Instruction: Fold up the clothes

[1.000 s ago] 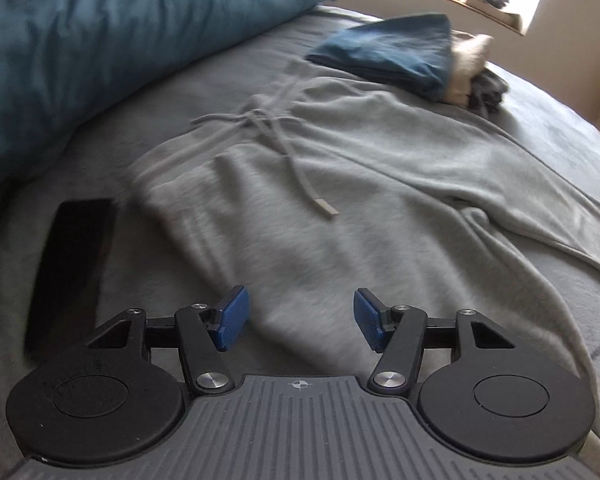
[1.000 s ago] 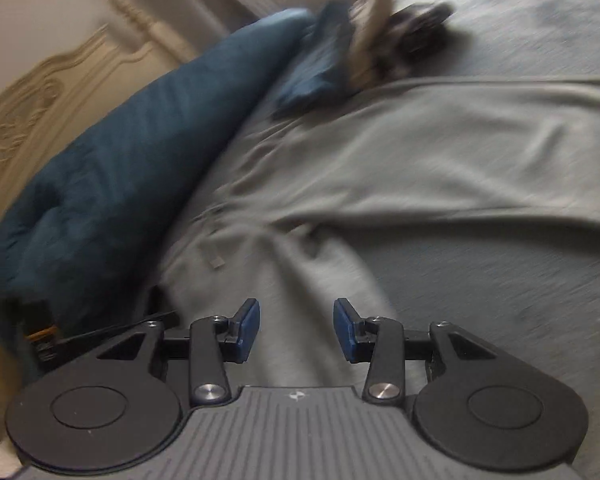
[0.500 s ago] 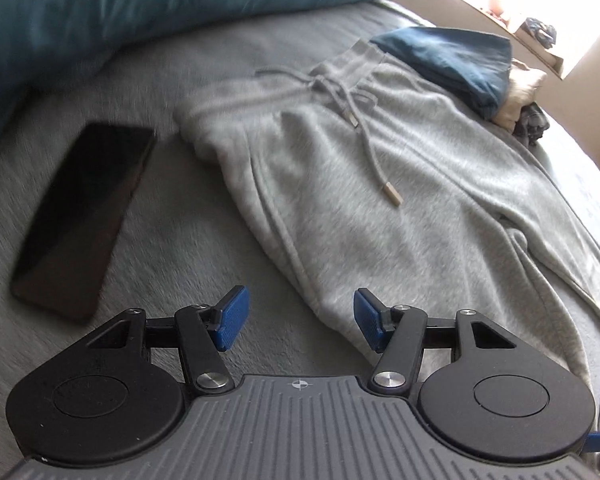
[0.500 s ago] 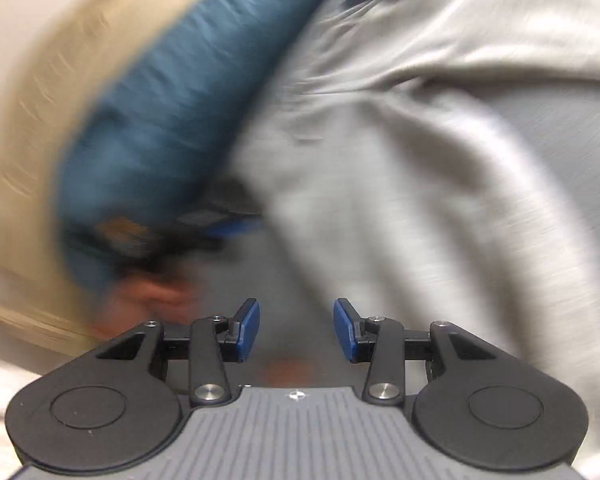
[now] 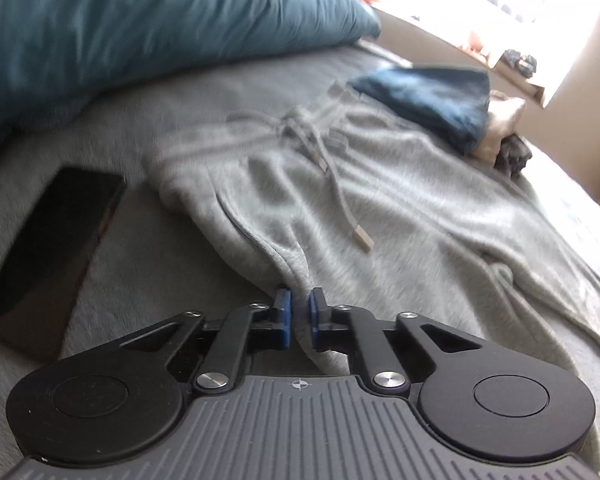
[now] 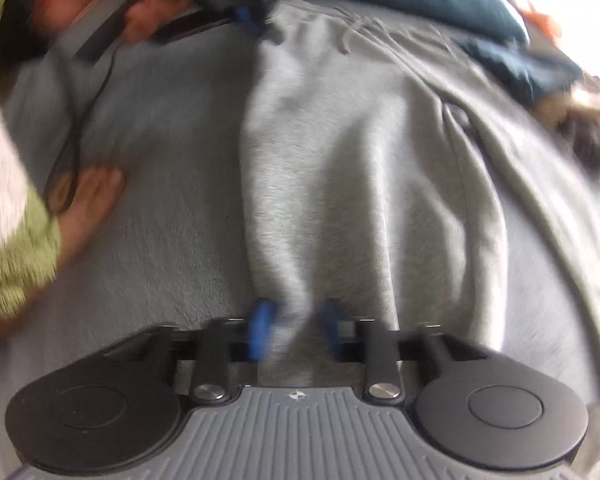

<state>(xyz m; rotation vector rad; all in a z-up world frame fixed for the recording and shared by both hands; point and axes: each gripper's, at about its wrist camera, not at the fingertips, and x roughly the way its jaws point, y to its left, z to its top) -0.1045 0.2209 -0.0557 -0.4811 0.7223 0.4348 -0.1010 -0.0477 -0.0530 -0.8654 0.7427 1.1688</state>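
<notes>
Both of your hand-held grippers have just been closing, and each now has grey fabric between its pads where before they hung open over the bed. Going left to right: a dark phone [image 5: 56, 256] lies on the bed [image 5: 160, 280] just beside the sweatpants [image 5: 380, 208]. Your left hand-held gripper [image 5: 299, 312] is clamped on the near side edge below the waistband, and your right hand-held gripper [image 6: 296, 328] pinches the same edge further down the leg. Folding-wise you've barely begun: the pants are spread flat, nothing is doubled over yet, so every fold is left.
</notes>
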